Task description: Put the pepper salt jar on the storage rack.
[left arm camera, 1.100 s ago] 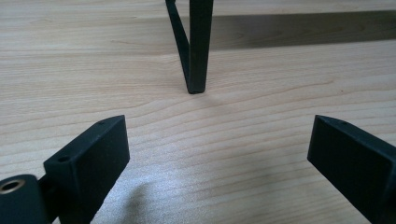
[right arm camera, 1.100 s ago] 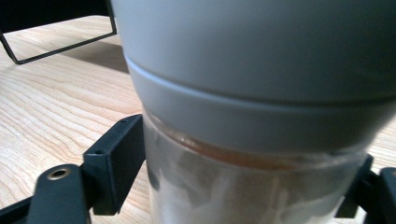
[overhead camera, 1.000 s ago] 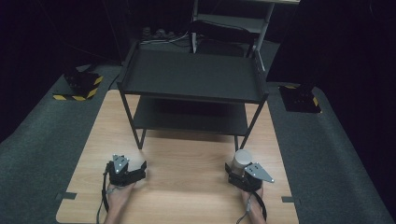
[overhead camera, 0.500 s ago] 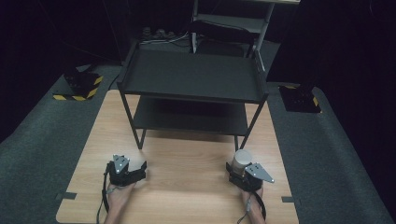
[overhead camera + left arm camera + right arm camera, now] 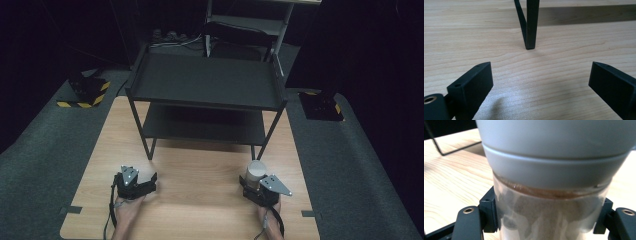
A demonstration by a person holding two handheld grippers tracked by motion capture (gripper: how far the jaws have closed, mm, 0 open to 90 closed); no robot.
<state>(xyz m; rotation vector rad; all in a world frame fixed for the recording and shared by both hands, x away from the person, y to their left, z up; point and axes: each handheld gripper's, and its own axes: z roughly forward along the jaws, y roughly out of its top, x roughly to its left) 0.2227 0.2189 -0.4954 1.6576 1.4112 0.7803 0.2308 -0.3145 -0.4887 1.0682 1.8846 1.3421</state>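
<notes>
grey-lidded jar (image 5: 549, 195) clamped between right gripper (image 5: 549, 220) fingers; left gripper (image 5: 541, 82) fingers wide apart, empty.

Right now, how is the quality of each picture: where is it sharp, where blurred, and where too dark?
High view: the wooden table is evenly lit, while the black shelf rack and the surroundings sink into darkness. Left gripper view: sharp wood grain, with a soft shadow between the spread jaws. Right gripper view: the jar sits so close that its grey lid is blurred.
</notes>
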